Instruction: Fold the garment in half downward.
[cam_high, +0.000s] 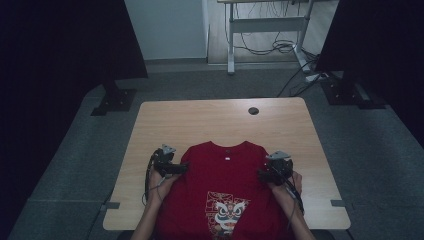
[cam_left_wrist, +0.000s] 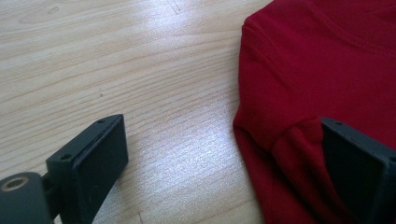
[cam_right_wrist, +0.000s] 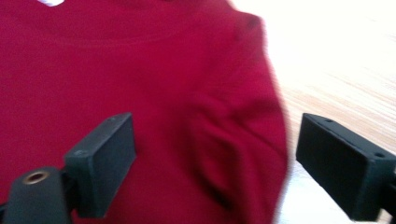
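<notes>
While the red T-shirt (cam_high: 220, 190) lies flat on the near half of the wooden table (cam_high: 200, 120), collar toward the far side, we have our left gripper (cam_high: 172, 169) at its left shoulder and our right gripper (cam_high: 267, 175) at its right shoulder. Both claws stand apart, each straddling the shirt's folded side edge without pinching it. Around them the tabletop is bare wood, with a dark round grommet (cam_high: 253, 110) at the far edge and nothing blocking either gripper.
</notes>
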